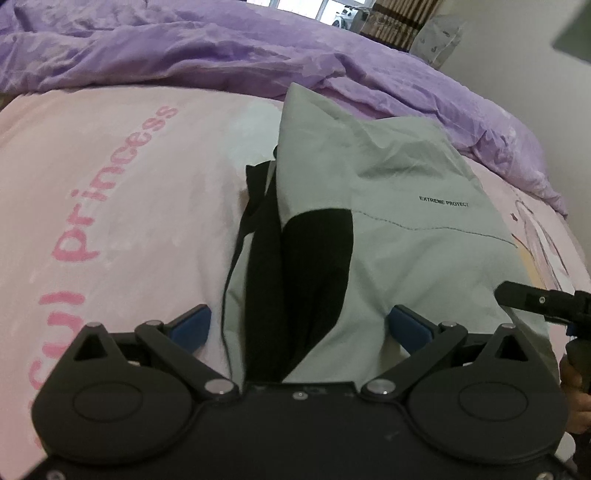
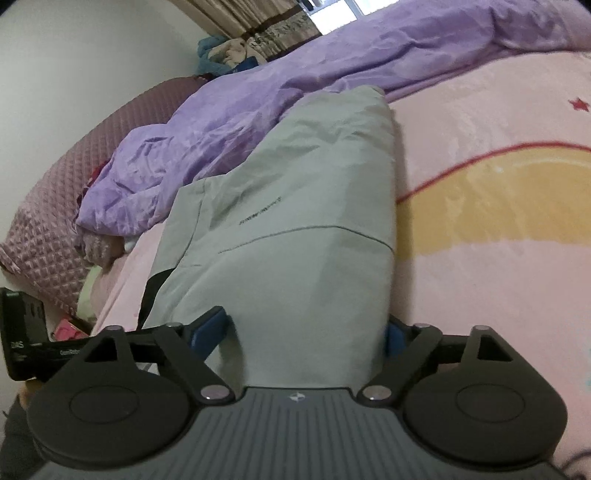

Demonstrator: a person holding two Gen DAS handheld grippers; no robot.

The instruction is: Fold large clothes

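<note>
Jacket: grey jacket [image 1: 388, 229], folded, lies on the pink bed sheet [image 1: 110, 184], between both sets of jaws.
Left gripper [image 1: 299, 328]: jaws released, spread wide.
Right gripper [image 2: 303, 336]: jaws released, straddling the jacket's edge.

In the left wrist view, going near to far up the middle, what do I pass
Left gripper → grey-green jacket with its black lining panel → purple duvet → window.

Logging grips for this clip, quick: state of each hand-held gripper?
Left hand-held gripper: open, grey jacket between its jaws, not pinched.
Right hand-held gripper: open wide, jacket between its jaws.
</note>
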